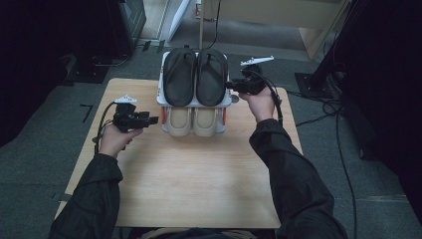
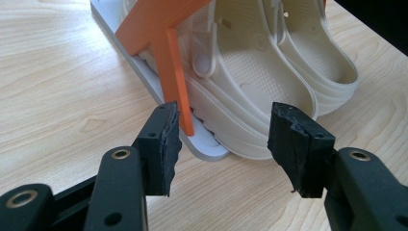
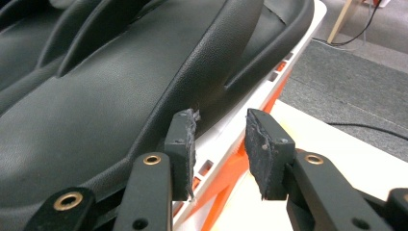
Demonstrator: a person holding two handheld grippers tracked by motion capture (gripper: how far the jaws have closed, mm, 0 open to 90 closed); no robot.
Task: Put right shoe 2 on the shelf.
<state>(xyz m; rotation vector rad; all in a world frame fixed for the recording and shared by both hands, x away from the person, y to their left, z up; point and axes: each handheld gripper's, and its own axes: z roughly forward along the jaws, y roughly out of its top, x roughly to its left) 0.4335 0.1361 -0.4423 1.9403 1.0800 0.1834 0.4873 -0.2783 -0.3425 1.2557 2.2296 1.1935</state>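
A: left side first; left gripper (image 1: 155, 120) sits over the tabletop (image 1: 199, 179) near its left edge, pointing right at the rack (image 1: 160, 97); jaws apart, nothing between the pads; left gripper view has one pad (image 2: 166, 144) just short of the orange strut (image 2: 175, 77) and the other off the toe of the beige clog.

B: rack position?

A: far edge of the tabletop, about centred; white frame, two tiers; beige clogs (image 1: 194, 121) on the lower tier, toes toward the person; black sandals (image 1: 195, 75) on the upper tier, side by side, slanted up toward the far edge.

B: right side?

A: right gripper (image 1: 230, 85) at the rack's right side, level with the upper tier, held in the right hand (image 1: 261, 103) near the far right corner of the tabletop; jaws apart; right gripper view shows the white shelf rim (image 3: 226, 132) running up between the pads; left pad (image 3: 182, 144) close against the sole edge of the right-hand black sandal, but cannot tell if it touches; right pad stands clear over the tabletop.

B: holding anything?

A: neither; all four shoes sit on the rack.
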